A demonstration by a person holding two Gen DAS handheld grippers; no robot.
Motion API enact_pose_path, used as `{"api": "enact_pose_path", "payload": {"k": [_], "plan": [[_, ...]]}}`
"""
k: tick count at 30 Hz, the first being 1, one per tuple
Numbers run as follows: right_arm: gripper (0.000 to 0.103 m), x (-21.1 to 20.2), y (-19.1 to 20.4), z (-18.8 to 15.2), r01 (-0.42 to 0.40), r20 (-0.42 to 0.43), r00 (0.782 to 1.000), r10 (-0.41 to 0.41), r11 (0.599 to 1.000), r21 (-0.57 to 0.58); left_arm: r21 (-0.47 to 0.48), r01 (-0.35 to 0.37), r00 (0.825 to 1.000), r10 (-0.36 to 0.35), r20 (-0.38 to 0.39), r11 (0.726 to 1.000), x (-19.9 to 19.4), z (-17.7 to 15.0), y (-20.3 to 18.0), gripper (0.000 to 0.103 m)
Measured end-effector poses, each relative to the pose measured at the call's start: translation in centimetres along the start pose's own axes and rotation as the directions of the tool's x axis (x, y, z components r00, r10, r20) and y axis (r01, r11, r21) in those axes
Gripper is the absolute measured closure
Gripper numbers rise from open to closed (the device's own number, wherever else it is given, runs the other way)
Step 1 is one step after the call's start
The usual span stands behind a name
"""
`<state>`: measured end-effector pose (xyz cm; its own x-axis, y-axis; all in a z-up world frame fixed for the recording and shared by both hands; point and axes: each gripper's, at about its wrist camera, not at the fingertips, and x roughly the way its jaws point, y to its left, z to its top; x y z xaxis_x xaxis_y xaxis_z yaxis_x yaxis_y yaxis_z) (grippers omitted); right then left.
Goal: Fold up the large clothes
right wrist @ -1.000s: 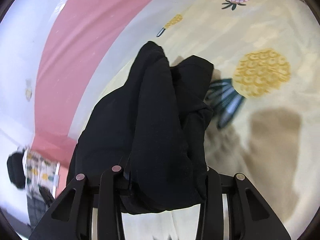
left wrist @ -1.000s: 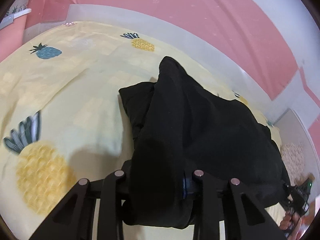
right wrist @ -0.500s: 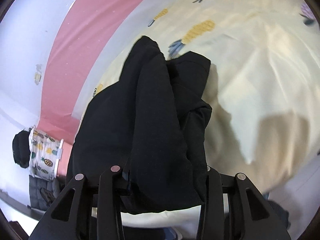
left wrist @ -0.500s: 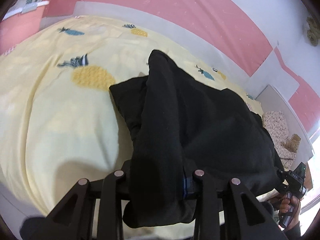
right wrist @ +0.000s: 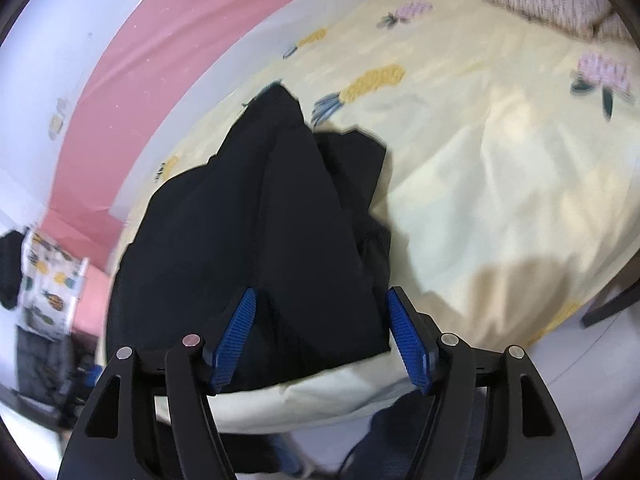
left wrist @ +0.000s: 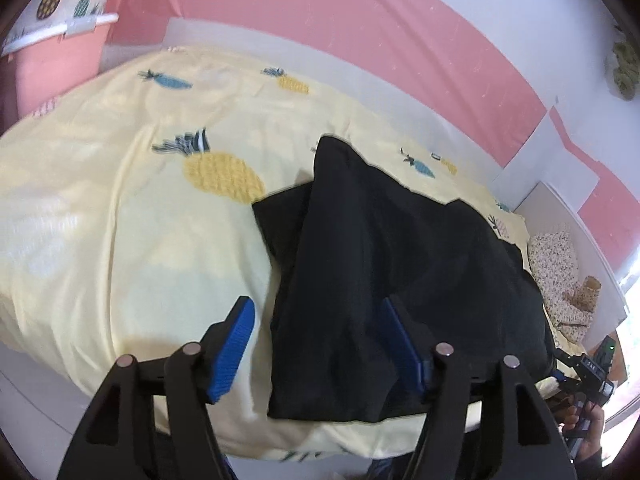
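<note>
Lying folded on the pale yellow pineapple-print bedspread, the black garment reaches forward from both pairs of jaws toward the pink and white wall. The left gripper has its jaws opening, blue pads well apart, with the near edge of the garment lying between them; the left pad stands clear over bare bedspread, while the right pad sits against or just over the cloth, and which I cannot tell. The right gripper also has its jaws opening, and the garment's near end lies between its blue pads, the right pad just beside the cloth's edge and the left pad over the fabric. Ahead of the right jaws the garment rises to a narrow point. Beyond the left jaws, off to the right, the person's hand grips the other tool near a speckled pillow.
</note>
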<state>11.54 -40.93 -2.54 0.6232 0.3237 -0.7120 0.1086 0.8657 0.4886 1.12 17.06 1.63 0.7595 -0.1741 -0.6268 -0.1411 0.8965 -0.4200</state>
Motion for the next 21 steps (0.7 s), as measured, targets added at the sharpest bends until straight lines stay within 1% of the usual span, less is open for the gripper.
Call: {"api": "enact_pose_path", "payload": {"k": [2, 4, 8, 12, 15, 17, 19, 21], "plan": [[0.035, -0.6, 0.4, 0.9, 0.016, 0.040, 0.999, -0.015, 1.000, -0.025, 0.009, -0.004, 1.000, 0.004, 0.003, 1.000, 0.7, 1.3, -0.3, 0.034], [0.035, -0.7, 1.0, 2.0, 0.023, 0.070, 0.997, -0.020, 0.999, -0.042, 0.015, 0.019, 1.000, -0.019, -0.001, 1.000, 1.6, 2.5, -0.6, 0.034], [0.035, 1.0, 2.6, 5.3, 0.003, 0.065, 0.998, 0.004, 0.993, -0.114, 0.066, 0.036, 0.999, -0.035, -0.010, 0.997, 4.4, 5.9, -1.8, 0.034], [0.035, 4.1, 4.1, 8.9, -0.025, 0.040, 0.999, 0.033, 0.984, -0.175, 0.051, 0.075, 0.996, -0.073, -0.051, 0.996, 8.5, 9.9, -2.0, 0.031], [0.035, 7.0, 4.6, 12.1, -0.023, 0.018, 0.999, 0.027, 0.982, -0.188, 0.035, 0.069, 0.994, -0.065, -0.093, 0.997, 12.0, 12.7, -1.9, 0.031], [0.035, 9.2, 4.6, 14.2, -0.043, -0.017, 0.999, 0.041, 0.984, -0.173, 0.022, 0.064, 0.990, -0.061, -0.128, 0.998, 14.5, 14.0, -1.7, 0.031], [0.035, 11.4, 4.4, 15.9, -0.075, -0.064, 0.996, 0.066, 0.986, -0.150, 0.000, 0.072, 0.980, -0.070, -0.187, 0.997, 17.2, 14.7, -1.5, 0.030], [0.035, 13.3, 4.5, 16.7, -0.098, -0.119, 0.990, 0.081, 0.985, -0.141, -0.015, 0.079, 0.966, -0.080, -0.246, 0.997, 19.7, 14.8, -1.3, 0.030]]}}
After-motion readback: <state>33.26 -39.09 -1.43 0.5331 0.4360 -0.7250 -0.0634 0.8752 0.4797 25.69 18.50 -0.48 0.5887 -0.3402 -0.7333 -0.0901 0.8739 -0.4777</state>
